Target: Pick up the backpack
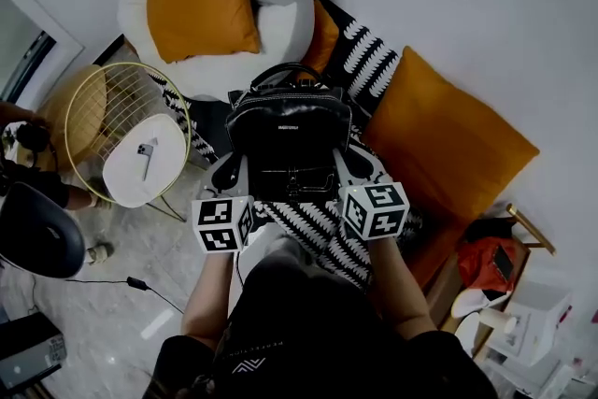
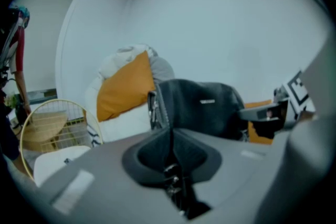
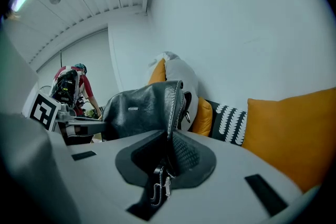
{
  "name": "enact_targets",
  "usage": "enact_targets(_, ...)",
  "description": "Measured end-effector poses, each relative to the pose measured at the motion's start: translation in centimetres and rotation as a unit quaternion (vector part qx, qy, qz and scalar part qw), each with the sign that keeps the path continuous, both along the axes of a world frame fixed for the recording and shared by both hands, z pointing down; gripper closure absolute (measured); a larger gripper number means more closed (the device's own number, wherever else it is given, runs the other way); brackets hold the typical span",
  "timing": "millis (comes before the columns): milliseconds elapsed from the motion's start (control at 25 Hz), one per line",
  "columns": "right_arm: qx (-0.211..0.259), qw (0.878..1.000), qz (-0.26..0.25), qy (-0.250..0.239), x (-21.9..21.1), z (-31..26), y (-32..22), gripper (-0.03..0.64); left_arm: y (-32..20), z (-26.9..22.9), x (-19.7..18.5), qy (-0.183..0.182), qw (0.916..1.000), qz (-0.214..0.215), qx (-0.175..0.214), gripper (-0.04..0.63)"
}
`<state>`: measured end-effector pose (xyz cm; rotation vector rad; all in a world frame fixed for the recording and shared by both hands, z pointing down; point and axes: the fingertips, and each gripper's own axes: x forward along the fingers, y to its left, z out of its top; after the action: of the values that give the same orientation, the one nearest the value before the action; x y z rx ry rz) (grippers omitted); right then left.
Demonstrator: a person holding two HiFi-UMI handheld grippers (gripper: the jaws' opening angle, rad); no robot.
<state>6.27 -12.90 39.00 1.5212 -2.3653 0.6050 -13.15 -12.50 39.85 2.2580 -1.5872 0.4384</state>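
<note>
The backpack [image 1: 290, 140] sits at the centre of the frame, held over the striped cushion [image 1: 374, 61]. The left gripper [image 1: 227, 173] and the right gripper [image 1: 349, 167] each have their jaws narrowed onto a thin fold of leather at its lower sides. Such slim bites could slip if the bag swings or one side rises faster, tipping it. The backpack is zipped, so its contents are unseen. I cannot tell what the wire basket [image 1: 89, 112] at left holds.

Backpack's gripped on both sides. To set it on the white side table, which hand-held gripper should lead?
Left, probably. The left hand-held gripper, shut on the backpack, is on the table side; the right hand-held gripper holds the edge toward the large orange cushion.
</note>
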Motion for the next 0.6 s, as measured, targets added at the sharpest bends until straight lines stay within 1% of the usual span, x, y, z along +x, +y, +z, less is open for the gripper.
enact_targets(360,0.041,0.999,-0.003,-0.015,0.0,-4.0,0.1,0.588,-0.1,-4.4,-0.1,-0.007,0.9990,-0.001,0.045,0.555)
enact_targets(600,0.059,0.998,0.006,-0.029,0.3,-5.9,0.7,0.588,0.6,-6.4,0.1,0.007,0.9979,-0.005,0.064,0.558)
